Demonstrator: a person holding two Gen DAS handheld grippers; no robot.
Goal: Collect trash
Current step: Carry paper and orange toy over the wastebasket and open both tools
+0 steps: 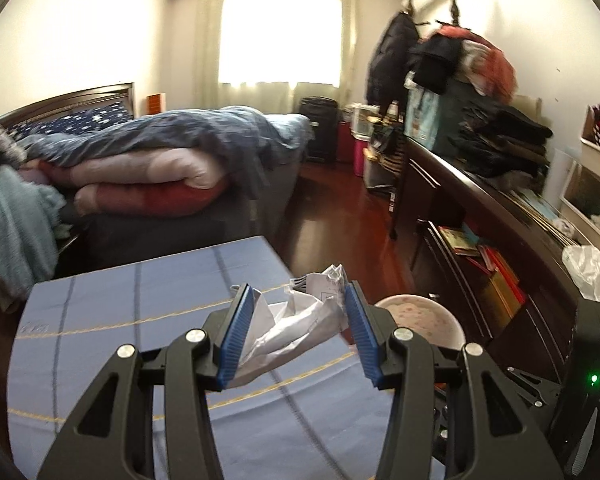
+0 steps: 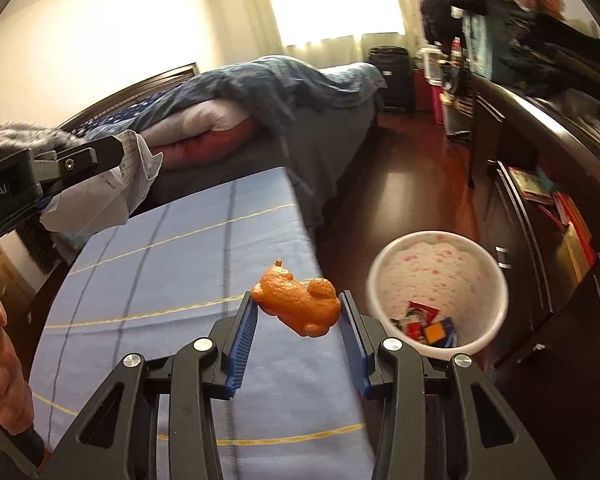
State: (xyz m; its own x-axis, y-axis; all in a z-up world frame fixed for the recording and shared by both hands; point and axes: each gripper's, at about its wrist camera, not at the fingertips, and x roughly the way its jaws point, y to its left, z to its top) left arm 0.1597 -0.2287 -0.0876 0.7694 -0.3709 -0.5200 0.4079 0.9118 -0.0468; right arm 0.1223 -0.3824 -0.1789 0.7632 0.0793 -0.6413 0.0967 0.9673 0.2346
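1. The left gripper (image 1: 300,300) has its blue-padded fingers partly closed, clamping a crumpled white paper wad (image 1: 300,316) above the table's blue checked cloth (image 1: 140,320).
2. The right gripper (image 2: 296,300) pinches an orange peel piece (image 2: 298,304) (fingers narrowly apart).
3. Rightmost, a white speckled round bin (image 2: 436,280) stands on the floor, wrappers inside.

crumpled paper (image 1: 300,312): white with printed marks, wadded and creased, held off the blue checked cloth between blue pads | orange peel (image 2: 298,304): one curled, dimpled piece, pinched at both ends, lifted above the cloth edge | trash bin (image 2: 496,280): round, white with pink specks, upright on the floor beside the cloth-covered surface, open, colourful wrappers at the bottom
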